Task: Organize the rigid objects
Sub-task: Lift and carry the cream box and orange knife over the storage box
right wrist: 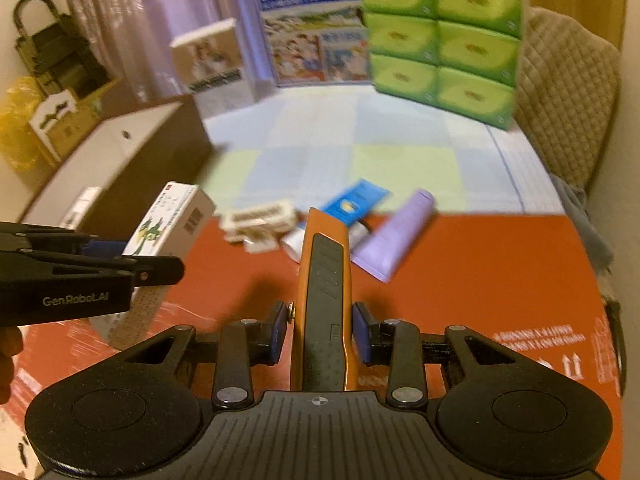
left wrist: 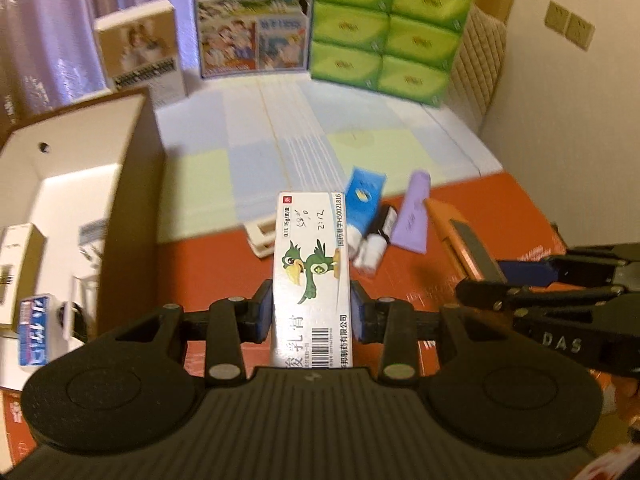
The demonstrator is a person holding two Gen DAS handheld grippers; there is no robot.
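Note:
My left gripper (left wrist: 311,314) is shut on a white medicine box (left wrist: 312,264) with a green bird print, held above the red surface; the box also shows in the right wrist view (right wrist: 168,224). My right gripper (right wrist: 320,332) is shut on an orange utility knife (right wrist: 325,292), also seen in the left wrist view (left wrist: 460,236). On the surface ahead lie a blue tube (right wrist: 352,202), a purple tube (right wrist: 396,232), a small white bottle (left wrist: 374,248) and a small cream box (right wrist: 260,220).
An open white box with brown sides (left wrist: 136,184) stands at the left and holds several small boxes (left wrist: 34,320). At the back stand a green tissue pack (right wrist: 440,40), a blue milk carton (right wrist: 312,28) and a photo box (right wrist: 208,60). A checkered cloth (right wrist: 320,136) covers the far surface.

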